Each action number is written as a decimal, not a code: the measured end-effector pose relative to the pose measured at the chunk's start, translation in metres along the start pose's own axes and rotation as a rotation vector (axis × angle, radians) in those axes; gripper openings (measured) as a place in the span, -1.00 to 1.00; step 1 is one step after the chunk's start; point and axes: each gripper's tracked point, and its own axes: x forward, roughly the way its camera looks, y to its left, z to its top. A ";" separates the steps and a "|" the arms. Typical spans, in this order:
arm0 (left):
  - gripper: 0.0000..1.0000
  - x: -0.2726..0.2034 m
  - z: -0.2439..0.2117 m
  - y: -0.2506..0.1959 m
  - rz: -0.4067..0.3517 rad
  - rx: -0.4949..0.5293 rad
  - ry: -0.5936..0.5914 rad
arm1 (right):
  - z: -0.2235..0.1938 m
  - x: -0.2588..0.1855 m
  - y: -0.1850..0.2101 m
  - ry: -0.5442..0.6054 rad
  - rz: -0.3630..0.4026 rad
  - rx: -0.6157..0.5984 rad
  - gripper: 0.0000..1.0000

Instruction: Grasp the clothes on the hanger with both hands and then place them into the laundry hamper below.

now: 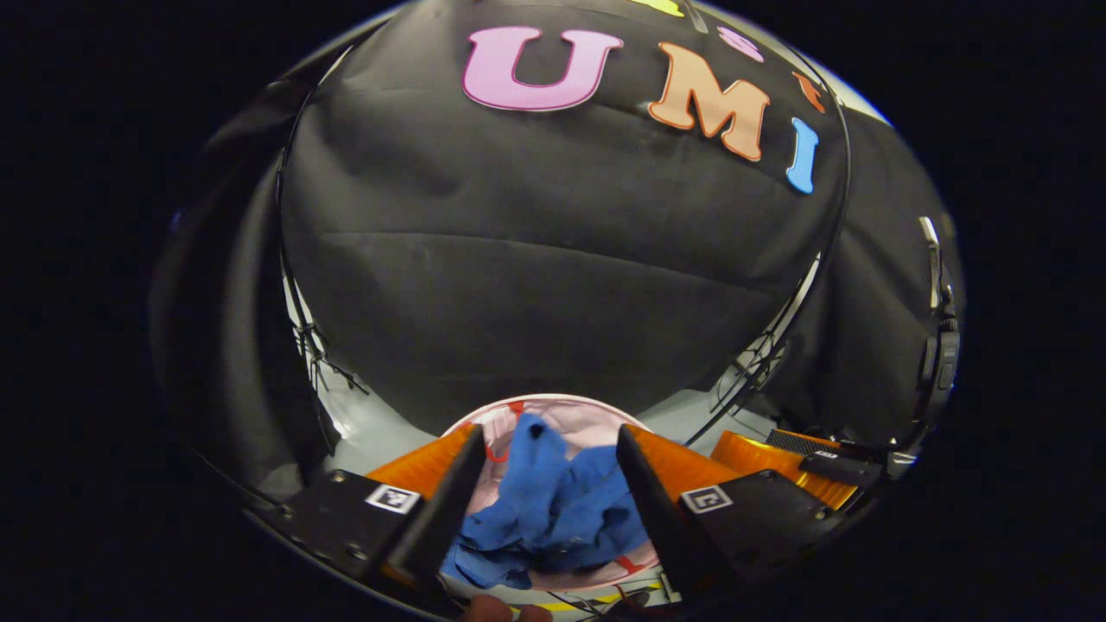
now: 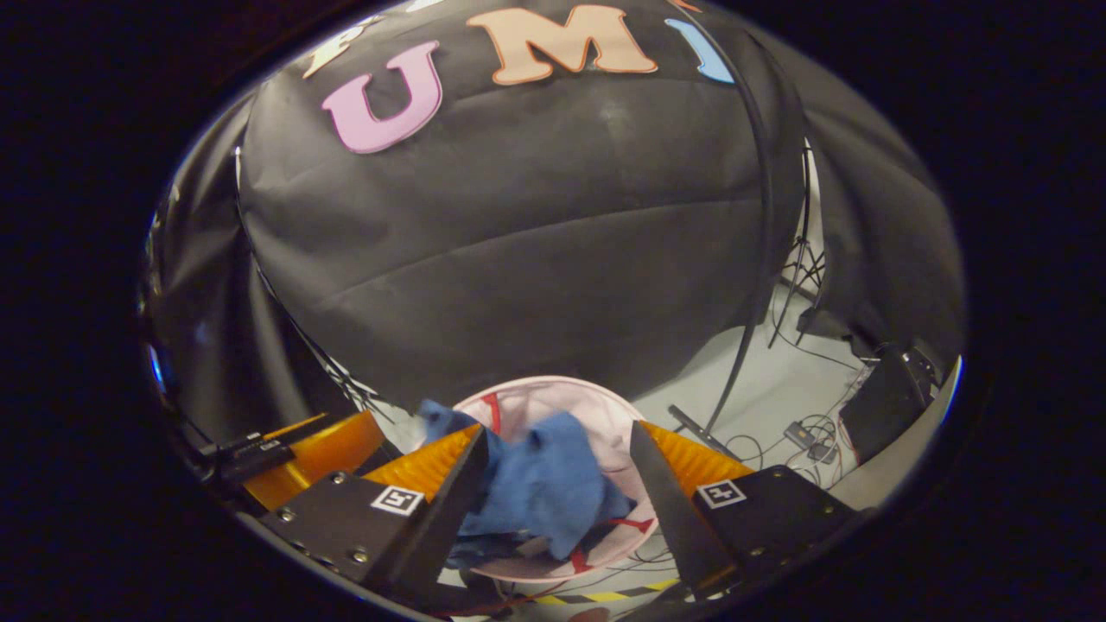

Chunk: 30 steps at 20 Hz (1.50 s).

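The left gripper hangs with its fingers spread wide and empty; the right gripper is likewise spread and empty. Just past and below both, the crumpled blue clothes lie in the pale pink laundry hamper on the floor.

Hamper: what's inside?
A crumpled blue garment lies in the hamper, one end draped at the rim. It covers the bottom, so anything underneath can't be seen.

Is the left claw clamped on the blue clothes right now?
No, in the left gripper view the left claw stands open, and the blue clothes lie crumpled below it in the laundry hamper.
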 end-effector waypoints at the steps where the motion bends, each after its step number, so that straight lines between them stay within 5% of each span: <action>1: 0.99 -0.006 -0.002 0.002 0.010 0.013 0.007 | 0.007 -0.007 0.002 -0.016 -0.001 -0.002 0.98; 13: 0.95 -0.072 0.029 -0.002 -0.011 -0.015 -0.029 | 0.054 -0.089 0.021 -0.152 -0.001 -0.056 0.97; 22: 0.95 -0.099 0.031 0.016 0.038 0.027 -0.008 | 0.070 -0.110 0.033 -0.207 -0.039 -0.159 0.97; 30: 0.94 -0.127 0.074 0.022 0.064 0.030 -0.079 | 0.099 -0.141 0.065 -0.264 0.011 -0.215 0.97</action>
